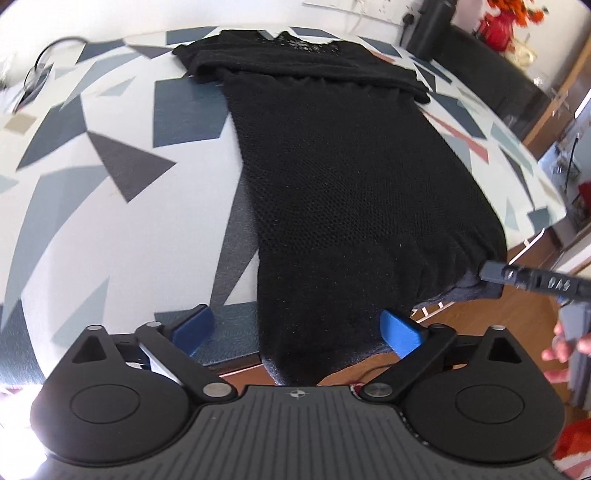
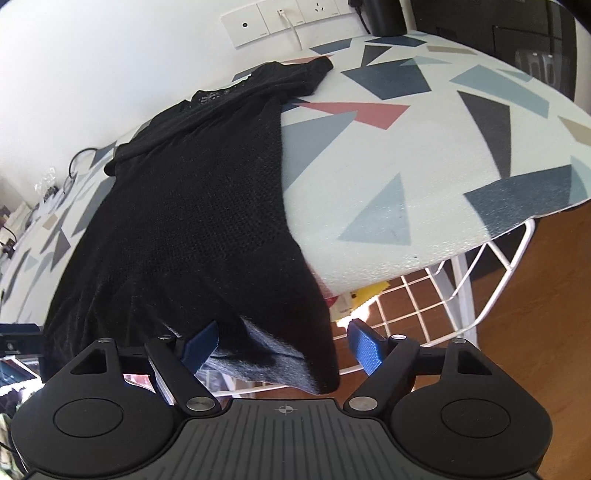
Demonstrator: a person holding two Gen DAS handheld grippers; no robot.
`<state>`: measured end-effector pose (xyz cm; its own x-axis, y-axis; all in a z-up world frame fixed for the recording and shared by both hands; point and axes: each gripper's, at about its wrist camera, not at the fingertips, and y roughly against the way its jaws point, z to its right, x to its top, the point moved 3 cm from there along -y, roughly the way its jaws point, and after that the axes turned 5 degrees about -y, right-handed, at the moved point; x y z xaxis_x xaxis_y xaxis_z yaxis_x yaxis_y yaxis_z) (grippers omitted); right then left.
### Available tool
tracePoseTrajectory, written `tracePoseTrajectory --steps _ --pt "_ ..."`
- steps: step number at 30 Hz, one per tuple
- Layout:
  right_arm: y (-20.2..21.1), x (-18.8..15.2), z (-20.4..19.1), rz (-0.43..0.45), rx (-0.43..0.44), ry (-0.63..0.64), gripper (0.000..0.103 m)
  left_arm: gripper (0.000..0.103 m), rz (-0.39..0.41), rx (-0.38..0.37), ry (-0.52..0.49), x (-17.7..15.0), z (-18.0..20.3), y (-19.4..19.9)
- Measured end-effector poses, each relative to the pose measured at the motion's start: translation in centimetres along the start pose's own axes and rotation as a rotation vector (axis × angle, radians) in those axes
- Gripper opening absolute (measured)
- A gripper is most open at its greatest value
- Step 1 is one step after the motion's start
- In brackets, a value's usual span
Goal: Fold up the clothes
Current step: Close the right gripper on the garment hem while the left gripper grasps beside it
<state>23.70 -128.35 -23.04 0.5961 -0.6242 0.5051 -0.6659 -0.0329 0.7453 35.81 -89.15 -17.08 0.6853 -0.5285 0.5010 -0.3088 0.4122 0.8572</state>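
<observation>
A black knit garment (image 1: 332,166) lies lengthwise on the table (image 1: 110,221), which has a cloth patterned with triangles. Its folded sleeves are at the far end and its hem hangs over the near edge. My left gripper (image 1: 297,330) stands open with the left part of the hem between its blue pads (image 1: 400,332), neither pad pressing. My right gripper (image 2: 282,345) is open around the garment's (image 2: 192,206) hanging right corner, and its right pad (image 2: 364,345) is clear of the cloth. From the left wrist, a right gripper finger (image 1: 517,277) shows at that corner.
A white wire rack (image 2: 443,295) sits under the table's right end, above a wooden floor. Wall sockets (image 2: 280,18) and a black box (image 1: 428,26) are beyond the far edge. Cables (image 1: 40,62) lie at the far left corner. A hand (image 1: 561,354) is at the right.
</observation>
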Motion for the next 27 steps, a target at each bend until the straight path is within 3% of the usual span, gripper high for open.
tracePoseTrajectory --steps 1,4,6,8,11,21,24,27 --pt "0.0 0.0 -0.1 -0.004 0.017 -0.010 0.069 0.099 -0.001 0.012 -0.018 0.0 0.2 -0.1" --pt "0.2 0.3 -0.4 -0.035 0.052 -0.001 0.030 0.096 0.002 0.016 -0.003 0.0 0.2 -0.1" --pt "0.8 0.5 -0.8 -0.042 0.054 0.031 0.015 0.088 0.013 0.013 0.040 -0.1 -0.3 0.3" --pt "1.8 0.9 -1.3 -0.032 0.052 0.070 0.008 0.072 0.018 0.012 0.075 -0.1 -0.9 0.7" --pt "3.5 1.7 -1.7 -0.010 0.067 0.089 0.006 0.060 0.013 -0.006 0.117 0.0 -1.7 1.1" --pt "6.0 4.0 -0.5 0.054 0.091 0.027 0.003 0.060 -0.012 -0.105 0.170 -1.4 -1.4 1.5" --pt "5.8 3.7 -0.2 0.047 0.088 0.011 0.003 0.060 -0.026 -0.108 0.250 -1.4 -1.6 1.6" --pt "5.6 3.2 -0.2 0.037 0.085 0.008 0.003 0.060 -0.028 -0.100 0.254 -1.3 -1.3 1.7"
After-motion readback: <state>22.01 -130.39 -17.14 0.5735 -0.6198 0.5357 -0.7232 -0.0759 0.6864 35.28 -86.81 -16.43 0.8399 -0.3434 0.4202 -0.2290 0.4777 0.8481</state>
